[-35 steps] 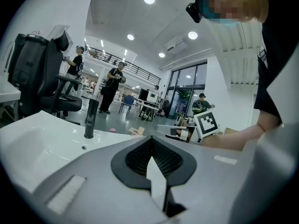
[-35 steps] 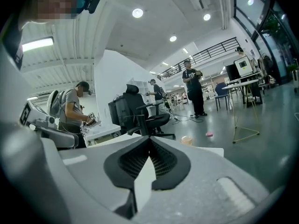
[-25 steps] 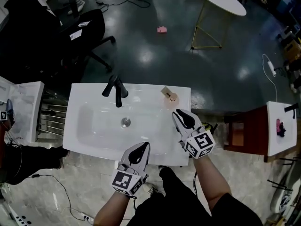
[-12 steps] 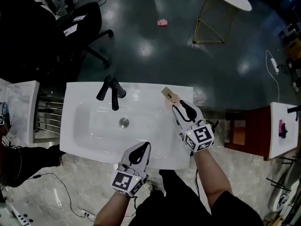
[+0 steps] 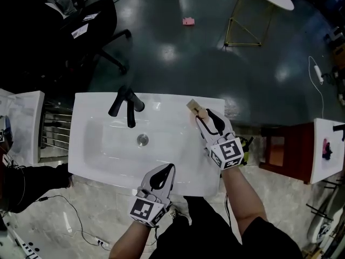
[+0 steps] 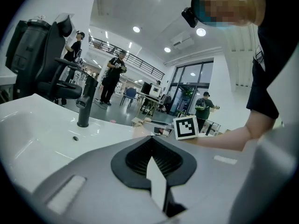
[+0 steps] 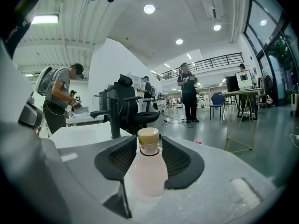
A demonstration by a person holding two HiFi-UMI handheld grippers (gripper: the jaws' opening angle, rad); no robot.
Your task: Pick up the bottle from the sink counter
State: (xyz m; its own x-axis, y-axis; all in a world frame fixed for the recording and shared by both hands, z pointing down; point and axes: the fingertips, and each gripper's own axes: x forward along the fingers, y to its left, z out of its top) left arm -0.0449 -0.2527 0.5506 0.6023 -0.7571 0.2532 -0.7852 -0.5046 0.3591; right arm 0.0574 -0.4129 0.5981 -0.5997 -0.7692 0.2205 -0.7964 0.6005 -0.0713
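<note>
head view, looking steeply down: a white table (image 5: 91, 158) with a moulded basin (image 5: 116, 139) stands on a dark floor (image 5: 178, 63). a black faucet (image 5: 128, 104) rises at the rear rim of the basin and a round drain (image 5: 142, 140) sits at its middle. the bottle (image 5: 201, 114) stands upright on the rear right corner of the table, well to the right of the faucet. it is pale pink with a tan cap. a small tan block (image 5: 192, 106) lies just behind it.

the right gripper (image 5: 206, 116) reaches over the right edge of the table to that corner. its jaws stand apart, one on each side of the bottle, and have just been opening. in the right gripper view the bottle is centred between the two black pads (image 7: 180, 164), with a gap showing on either side of its neck. the pads do not press on it.

the left gripper (image 5: 164, 172) hovers at the front edge of the table, well apart from the bottle. the left gripper view shows its jaws together at the tips, with nothing between them.

a black office chair (image 5: 91, 31) stands on the floor beyond the table's left end, and a small pink object (image 5: 187, 21) lies on the floor farther back. several people stand in the background of both gripper views.
</note>
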